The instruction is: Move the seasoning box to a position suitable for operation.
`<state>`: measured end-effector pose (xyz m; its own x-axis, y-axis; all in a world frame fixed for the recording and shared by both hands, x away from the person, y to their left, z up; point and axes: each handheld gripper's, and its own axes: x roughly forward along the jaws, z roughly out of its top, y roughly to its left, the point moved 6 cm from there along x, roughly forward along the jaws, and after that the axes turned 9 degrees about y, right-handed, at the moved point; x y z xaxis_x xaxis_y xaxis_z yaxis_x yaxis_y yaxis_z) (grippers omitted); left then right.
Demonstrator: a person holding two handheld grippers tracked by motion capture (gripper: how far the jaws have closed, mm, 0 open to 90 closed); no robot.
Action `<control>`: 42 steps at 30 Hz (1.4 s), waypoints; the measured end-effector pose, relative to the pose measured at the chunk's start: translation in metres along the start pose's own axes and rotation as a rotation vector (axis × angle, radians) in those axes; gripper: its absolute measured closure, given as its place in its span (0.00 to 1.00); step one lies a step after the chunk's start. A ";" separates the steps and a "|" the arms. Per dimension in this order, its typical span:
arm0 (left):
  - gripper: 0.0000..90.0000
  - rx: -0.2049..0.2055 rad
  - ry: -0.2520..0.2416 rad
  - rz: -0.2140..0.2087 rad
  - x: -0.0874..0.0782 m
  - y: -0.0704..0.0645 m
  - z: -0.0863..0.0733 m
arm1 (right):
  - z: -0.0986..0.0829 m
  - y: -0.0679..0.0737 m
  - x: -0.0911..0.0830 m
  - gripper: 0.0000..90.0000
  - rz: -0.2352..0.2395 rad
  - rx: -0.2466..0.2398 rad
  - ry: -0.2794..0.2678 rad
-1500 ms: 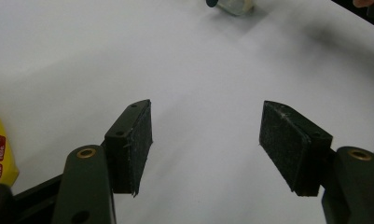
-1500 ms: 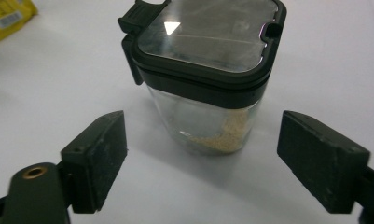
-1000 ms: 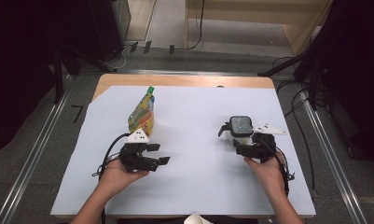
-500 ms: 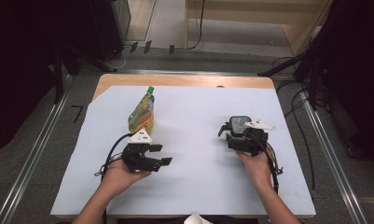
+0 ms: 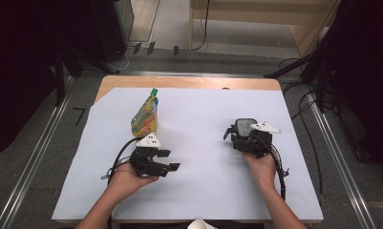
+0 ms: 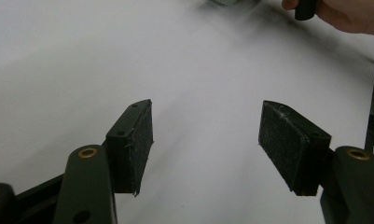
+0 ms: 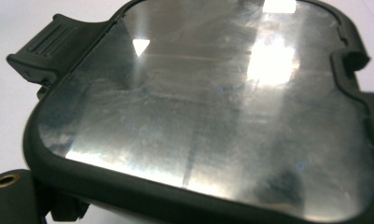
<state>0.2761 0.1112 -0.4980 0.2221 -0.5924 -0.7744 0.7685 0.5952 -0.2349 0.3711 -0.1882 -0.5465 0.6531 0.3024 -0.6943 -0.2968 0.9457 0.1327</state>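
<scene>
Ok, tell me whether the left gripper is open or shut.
Open: the left gripper has its two fingers spread wide apart, with bare white table between them.

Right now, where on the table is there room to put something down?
The white sheet is bare in the middle, between the juice pouch and the clear-lidded box, and along the far edge. It is crowded around the left gripper and right gripper.
</scene>
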 end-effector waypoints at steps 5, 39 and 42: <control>0.40 0.000 0.001 0.007 -0.001 0.000 -0.001 | 0.001 -0.003 -0.002 0.12 0.006 0.010 -0.016; 0.41 -0.018 -0.003 0.018 -0.002 0.005 0.000 | 0.005 0.070 -0.017 0.18 0.174 -0.165 -0.059; 0.41 -0.019 -0.001 0.019 -0.002 0.005 -0.001 | 0.002 0.083 -0.016 0.18 0.206 -0.201 -0.051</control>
<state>0.2792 0.1158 -0.4985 0.2368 -0.5817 -0.7782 0.7529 0.6161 -0.2314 0.3374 -0.1138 -0.5233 0.5975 0.4956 -0.6304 -0.5553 0.8229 0.1207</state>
